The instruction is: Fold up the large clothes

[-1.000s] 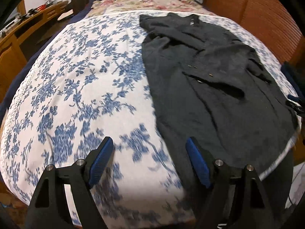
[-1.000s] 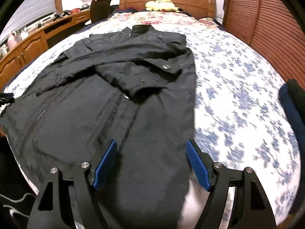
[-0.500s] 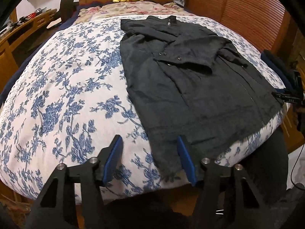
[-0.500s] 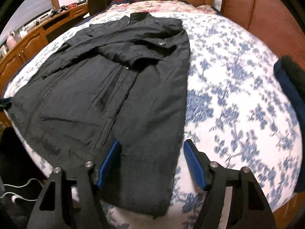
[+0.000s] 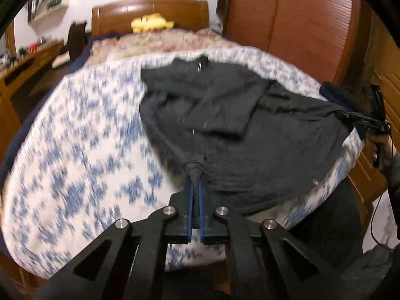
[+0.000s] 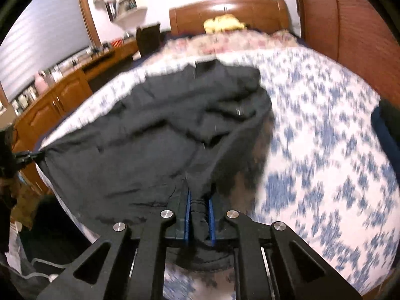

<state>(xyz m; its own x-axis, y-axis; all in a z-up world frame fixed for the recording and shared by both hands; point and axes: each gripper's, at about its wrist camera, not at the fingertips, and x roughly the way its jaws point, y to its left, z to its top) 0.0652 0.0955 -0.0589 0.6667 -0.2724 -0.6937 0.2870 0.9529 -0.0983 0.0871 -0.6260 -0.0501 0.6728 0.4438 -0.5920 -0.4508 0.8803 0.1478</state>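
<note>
A black jacket (image 5: 225,115) lies on the blue-flowered bed (image 5: 75,150), collar toward the headboard, one sleeve folded across its front. My left gripper (image 5: 195,182) is shut on the near left hem corner, bunched at its tips and raised. In the right wrist view the jacket (image 6: 162,137) stretches away from my right gripper (image 6: 199,200), whose jaws are closing with the right hem corner pinched between the blue pads (image 6: 187,212). Each view shows the other gripper at the far hem corner: the right one (image 5: 362,120) and the left one (image 6: 22,156). The hem hangs taut between them.
A yellow soft toy (image 5: 150,22) lies by the wooden headboard (image 5: 150,10). A wooden desk and cabinets (image 6: 57,100) run along the left of the bed (image 6: 325,150). A brown slatted wardrobe (image 5: 300,25) stands on the right. A dark blue garment (image 6: 387,125) lies at the bed's right edge.
Both grippers went from wide open over the hem to closed on its two corners. Both have risen, lifting the lower edge of the jacket off the bed.
</note>
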